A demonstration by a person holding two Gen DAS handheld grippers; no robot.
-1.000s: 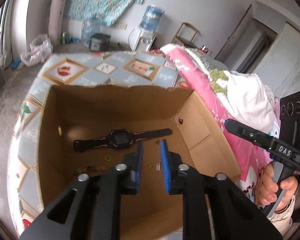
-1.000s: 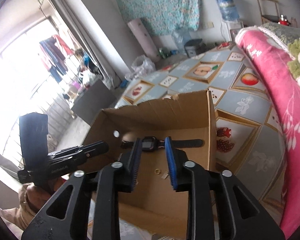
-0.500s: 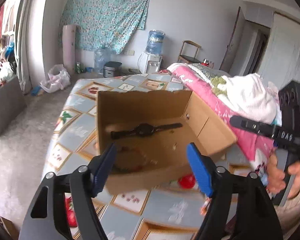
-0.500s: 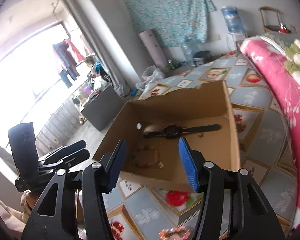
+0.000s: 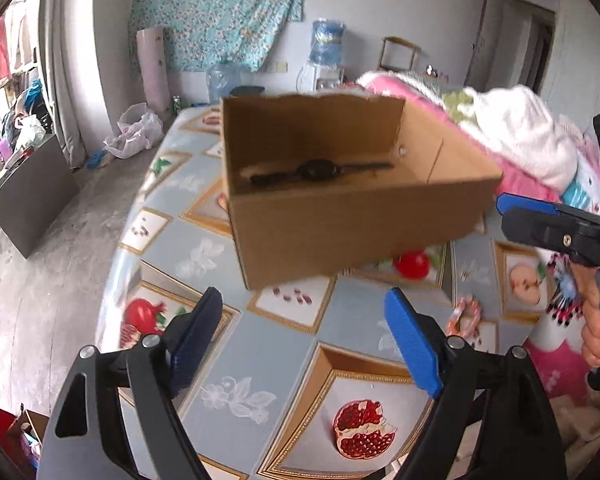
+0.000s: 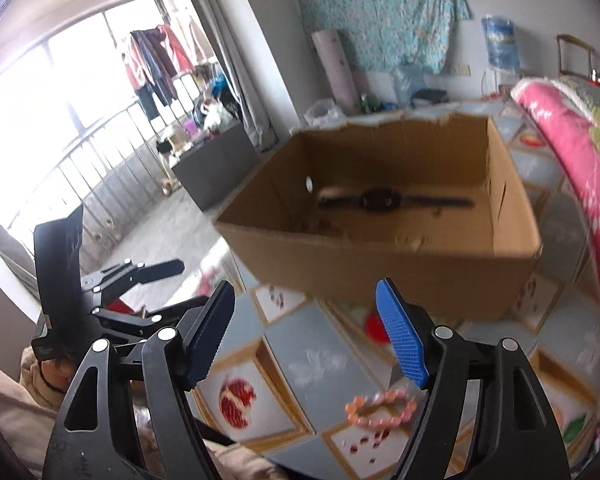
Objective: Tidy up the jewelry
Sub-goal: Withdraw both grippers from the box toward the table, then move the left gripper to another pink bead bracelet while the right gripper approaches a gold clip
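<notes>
**Box holds watch; bracelet outside**

While a black watch (image 5: 315, 170) lies inside the open cardboard box (image 5: 340, 224), the pink beaded bracelet (image 6: 380, 408) rests on the patterned table (image 5: 260, 360) nearby. Left gripper (image 5: 308, 344) and right gripper (image 6: 308, 336) both spread wide, holding nothing.

Watch (image 5: 314, 170) in box (image 5: 340, 220); bracelet (image 6: 380, 408) before it

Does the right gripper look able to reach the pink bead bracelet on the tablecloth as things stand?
Probably yes. The right gripper is open and empty, and the pink bead bracelet lies in the open on the tablecloth, nearer than the cardboard box, with nothing between.
</notes>
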